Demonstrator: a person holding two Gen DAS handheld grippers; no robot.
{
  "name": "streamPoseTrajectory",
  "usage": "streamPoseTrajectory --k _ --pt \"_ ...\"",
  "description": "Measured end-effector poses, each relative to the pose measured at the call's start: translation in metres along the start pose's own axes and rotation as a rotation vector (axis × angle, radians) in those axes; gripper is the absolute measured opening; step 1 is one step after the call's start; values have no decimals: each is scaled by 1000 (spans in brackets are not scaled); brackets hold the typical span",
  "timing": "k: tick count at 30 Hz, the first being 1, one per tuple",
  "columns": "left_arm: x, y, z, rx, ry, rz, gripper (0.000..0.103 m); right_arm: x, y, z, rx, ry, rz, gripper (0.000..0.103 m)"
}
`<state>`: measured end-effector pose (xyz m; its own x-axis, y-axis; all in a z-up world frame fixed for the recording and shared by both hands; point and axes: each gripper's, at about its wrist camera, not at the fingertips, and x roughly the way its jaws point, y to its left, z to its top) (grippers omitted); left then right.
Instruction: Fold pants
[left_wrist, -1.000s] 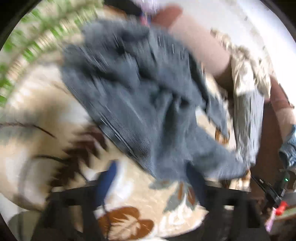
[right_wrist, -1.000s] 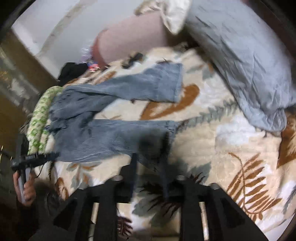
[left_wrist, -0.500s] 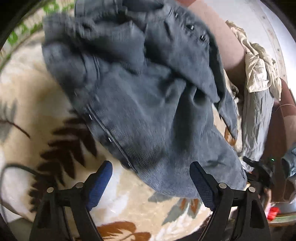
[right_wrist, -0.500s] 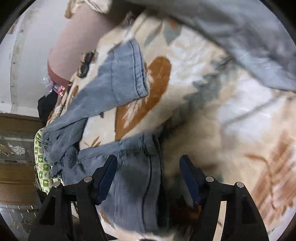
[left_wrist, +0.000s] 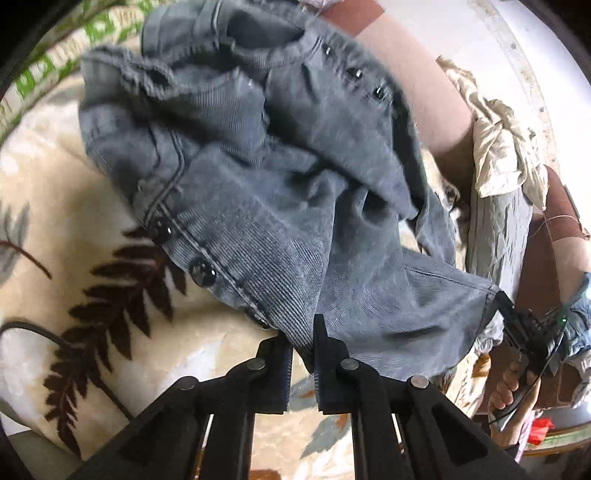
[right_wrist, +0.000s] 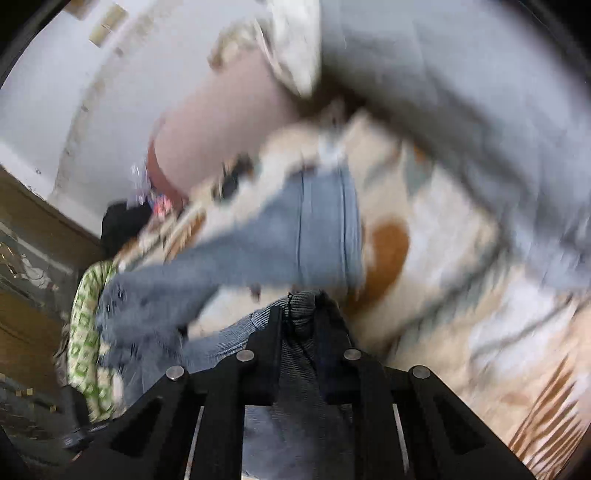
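Grey-blue denim pants (left_wrist: 280, 192) lie crumpled on a leaf-patterned blanket (left_wrist: 74, 229). My left gripper (left_wrist: 303, 332) is shut on the pants' side edge near the dark studs, by the waist end. My right gripper (right_wrist: 299, 314) is shut on a bunched leg hem of the pants (right_wrist: 295, 369). The other leg (right_wrist: 295, 236) stretches across the blanket beyond it. The right wrist view is blurred by motion. The right gripper also shows in the left wrist view (left_wrist: 524, 328), holding the far hem.
A pink bolster (left_wrist: 417, 81) and a grey quilt (left_wrist: 498, 236) lie along the wall side. A green-patterned cloth (right_wrist: 88, 332) lies at the blanket's edge. A white wall (right_wrist: 74, 81) and a wooden cabinet (right_wrist: 29, 258) stand behind.
Both grippers were open half a second ago and have closed on the pants. The left one closed on the side edge, the right one on the leg hem, which is now lifted.
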<state>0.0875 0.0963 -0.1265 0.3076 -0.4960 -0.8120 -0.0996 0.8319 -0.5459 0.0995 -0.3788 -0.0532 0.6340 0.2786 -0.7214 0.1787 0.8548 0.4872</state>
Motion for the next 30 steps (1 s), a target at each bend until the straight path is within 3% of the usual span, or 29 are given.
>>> streamPoseTrajectory --k 3,4,5,6,7,9,10,11,12,16,20,23,25,28,30 --pt "12 -1 -3 11 50 46 19 11 -7 0 22 -3 -12 21" --pt "19 -3 -5 24 90 78 40 21 -11 -2 36 41 -36 28" --pt "26 -5 -8 45 140 101 57 36 -18 -7 57 125 -88 45" --pt "22 -7 -10 69 145 101 58 44 -22 -11 68 172 -129 49" --pt "10 -9 -10 86 107 103 58 44 -24 -14 65 186 -140 49" --pt "-23 -9 -9 96 -17 101 62 19 -14 -16 29 84 -94 50" --pt "-46 -5 -5 83 -104 97 75 3 -4 -17 4 21 -68 51" --pt "-64 0 1 63 -166 112 86 -11 6 -20 -17 -31 -25 59" --pt "-72 4 8 50 -199 131 90 -20 17 -22 -32 -58 19 62" --pt "-99 28 62 -34 -279 278 92 -29 90 -26 -138 -40 221 70" --pt "-100 47 131 -176 -274 199 92 11 150 -15 -212 87 312 73" --pt "-86 49 172 -238 -279 175 92 46 131 11 -35 141 343 73" --pt "-73 45 193 -245 -290 178 93 60 100 27 89 150 300 73" --pt "-49 49 209 -235 -245 154 93 78 38 43 197 120 89 75" --pt "-30 51 214 -252 -210 171 93 93 8 51 249 161 22 75"
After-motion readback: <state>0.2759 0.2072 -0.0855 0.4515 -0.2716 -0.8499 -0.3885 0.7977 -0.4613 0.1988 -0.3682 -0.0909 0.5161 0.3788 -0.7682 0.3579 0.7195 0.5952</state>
